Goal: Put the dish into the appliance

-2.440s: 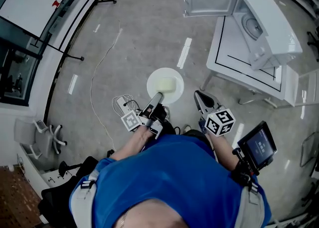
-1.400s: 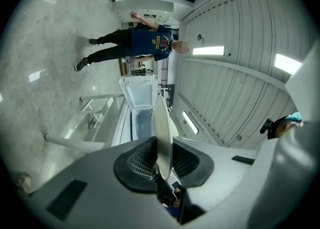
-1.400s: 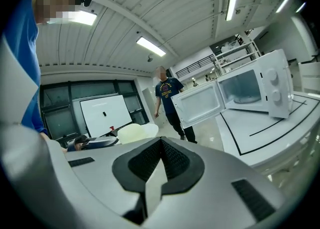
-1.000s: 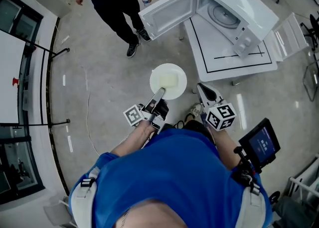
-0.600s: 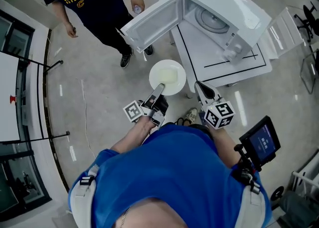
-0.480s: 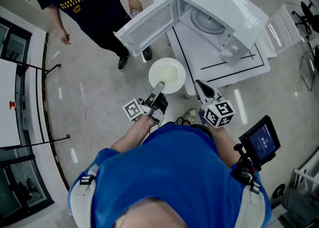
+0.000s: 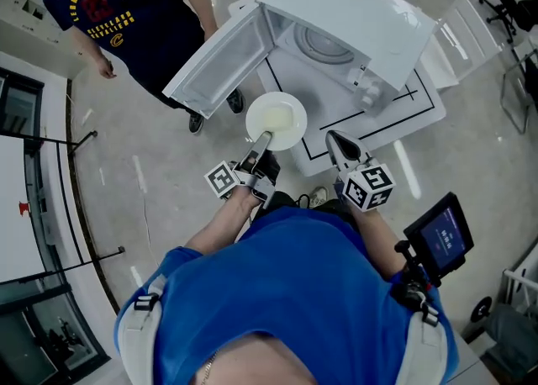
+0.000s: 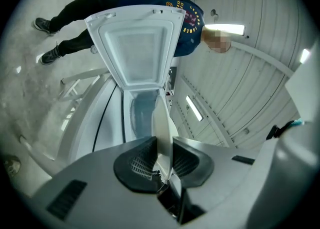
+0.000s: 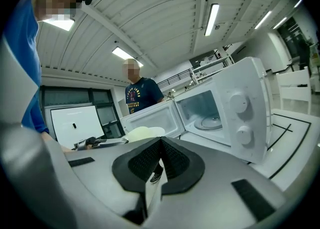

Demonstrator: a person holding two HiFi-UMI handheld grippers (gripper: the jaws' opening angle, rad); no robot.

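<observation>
A round white dish (image 7: 277,118) with a pale yellow block on it hangs level in front of the white microwave (image 7: 353,13). My left gripper (image 7: 264,139) is shut on the dish's near rim. In the left gripper view the dish (image 8: 161,133) shows edge-on between the pads, and the open microwave door (image 8: 137,48) is straight ahead. The door (image 7: 220,60) swings out to the left, and the glass turntable (image 7: 324,43) shows inside the cavity. My right gripper (image 7: 336,144) is shut on nothing, to the right of the dish. The right gripper view shows the microwave (image 9: 220,108) and the dish (image 9: 144,133).
The microwave stands on a low white table (image 7: 403,110) marked with black lines. A person in a dark blue T-shirt (image 7: 126,9) stands just behind the open door. A white chair (image 7: 466,26) is at the right, and a small screen (image 7: 437,236) hangs by my right side.
Both grippers and the dish have come much closer to the microwave, which now fills the upper middle of the head view. The person in the T-shirt has come into view at the left.
</observation>
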